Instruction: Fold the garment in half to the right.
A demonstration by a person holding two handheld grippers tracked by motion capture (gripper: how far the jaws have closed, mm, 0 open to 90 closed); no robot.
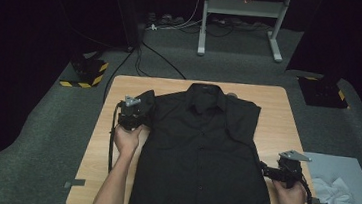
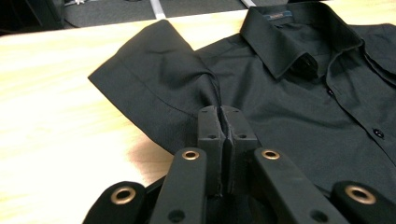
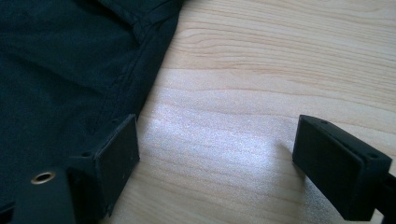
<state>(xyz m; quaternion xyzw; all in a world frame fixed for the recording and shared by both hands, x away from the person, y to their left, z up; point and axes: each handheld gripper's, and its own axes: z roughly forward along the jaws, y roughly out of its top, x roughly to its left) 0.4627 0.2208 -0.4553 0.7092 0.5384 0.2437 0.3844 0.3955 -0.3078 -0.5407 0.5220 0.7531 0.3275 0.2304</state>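
Note:
A black short-sleeved shirt (image 1: 204, 149) lies flat and buttoned on the wooden table (image 1: 278, 116), collar away from me. My left gripper (image 1: 136, 106) is at the shirt's left sleeve. In the left gripper view its jaws (image 2: 220, 112) are shut on a pinch of shirt (image 2: 289, 102) fabric where the sleeve (image 2: 154, 74) meets the body, below the collar (image 2: 289, 32). My right gripper (image 1: 268, 172) sits low by the shirt's right side edge. It stands open (image 3: 219, 140) over bare wood (image 3: 280, 60), one jaw touching the shirt's side seam (image 3: 60, 70).
A pile of white cloth (image 1: 340, 202) lies on a grey surface right of the table. Beyond the table stand a metal frame (image 1: 242, 17), two yellow-and-black striped bases (image 1: 86, 70) (image 1: 323, 90), and cables across the grey floor.

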